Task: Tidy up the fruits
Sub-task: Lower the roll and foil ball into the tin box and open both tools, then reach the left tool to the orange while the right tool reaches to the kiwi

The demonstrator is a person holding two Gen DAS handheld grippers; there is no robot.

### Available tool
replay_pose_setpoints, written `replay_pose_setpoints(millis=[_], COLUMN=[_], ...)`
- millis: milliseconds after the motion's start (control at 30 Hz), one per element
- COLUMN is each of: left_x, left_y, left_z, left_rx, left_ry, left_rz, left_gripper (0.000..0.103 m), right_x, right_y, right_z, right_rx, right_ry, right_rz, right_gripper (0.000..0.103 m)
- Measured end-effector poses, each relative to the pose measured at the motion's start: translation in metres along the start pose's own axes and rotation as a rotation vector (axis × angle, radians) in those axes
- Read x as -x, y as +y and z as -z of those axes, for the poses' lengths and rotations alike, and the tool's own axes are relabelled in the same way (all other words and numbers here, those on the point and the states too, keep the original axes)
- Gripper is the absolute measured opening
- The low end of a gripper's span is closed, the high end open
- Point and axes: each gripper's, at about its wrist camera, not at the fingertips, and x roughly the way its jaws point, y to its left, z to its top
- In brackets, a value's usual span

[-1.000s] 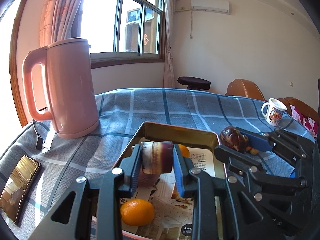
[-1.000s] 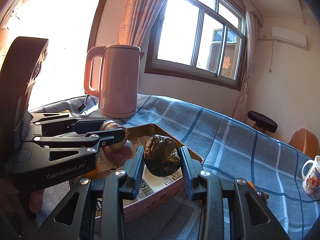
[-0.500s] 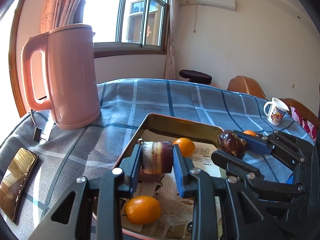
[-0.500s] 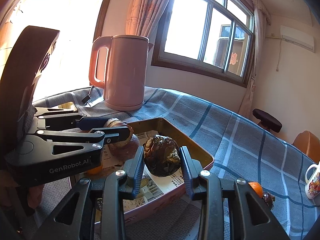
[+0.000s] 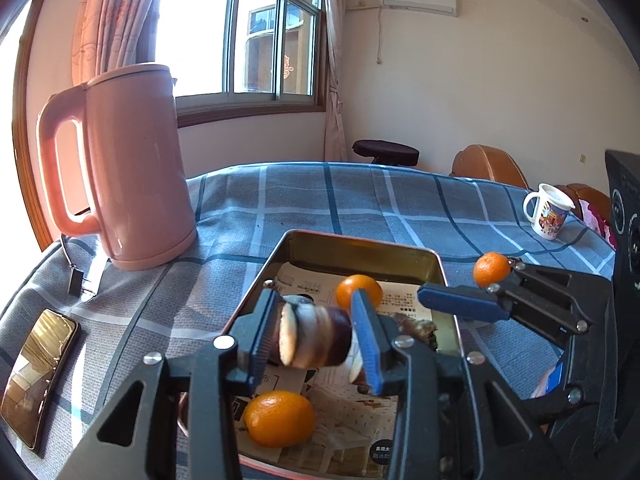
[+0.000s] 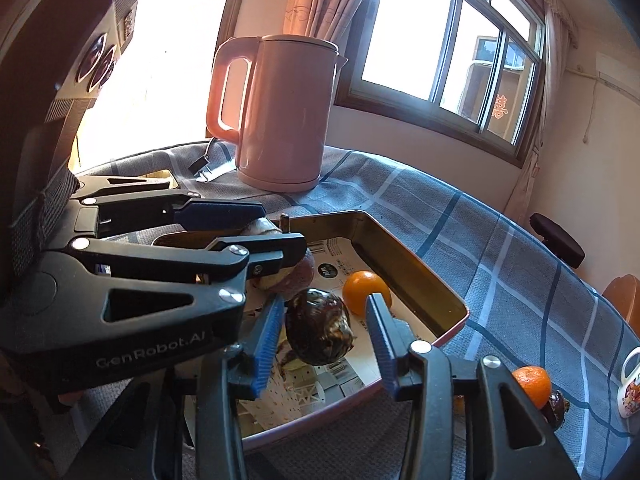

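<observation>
1. Left gripper (image 5: 316, 330) has just been opening; a purple fruit (image 5: 316, 336) drops between its parted jaws, over the tin tray (image 5: 360, 248).
2. Right gripper (image 6: 326, 334) likewise opening, a dark fruit (image 6: 320, 332) loose above the tray.
3. Best lift both straight up, clear of the oranges (image 5: 279, 418).

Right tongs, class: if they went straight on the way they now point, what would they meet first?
Most likely the dark wrinkled fruit, which sits between the right tongs, whose jaws have just been opening and no longer press on it. Past it lie the orange and the tin tray's far wall; depth is uncertain.
</observation>
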Motion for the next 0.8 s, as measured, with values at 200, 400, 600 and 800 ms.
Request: replay_pose_setpoints(millis=[200, 400, 600, 800], left_x=[0.009, 0.018, 0.021, 0.019], left_y=[-0.002, 0.002, -0.007, -0.007], left_z=[0.0, 0.0, 0.001, 0.0], left_rx=[-0.013, 0.028, 0.024, 0.03], left_ry=[-0.048, -0.094, -0.119, -0.113], left_rz=[-0.036, -0.052, -0.052, -0.05], left_gripper=[0.073, 0.081, 0.09, 0.093], right_x=[0.013, 0.042, 0.047, 0.016], right_y=[-0.001, -0.048, -0.098, -0.085], right_z=[0.005, 0.024, 0.04, 0.033], right_rx=[0.0, -0.045, -0.134, -0.087], right_ry=[-0.029, -0.026, 0.036, 0.099], right_rz=[0.033, 0.167, 0.244, 0.196], right_gripper=[0.063, 0.063, 0.063, 0.05])
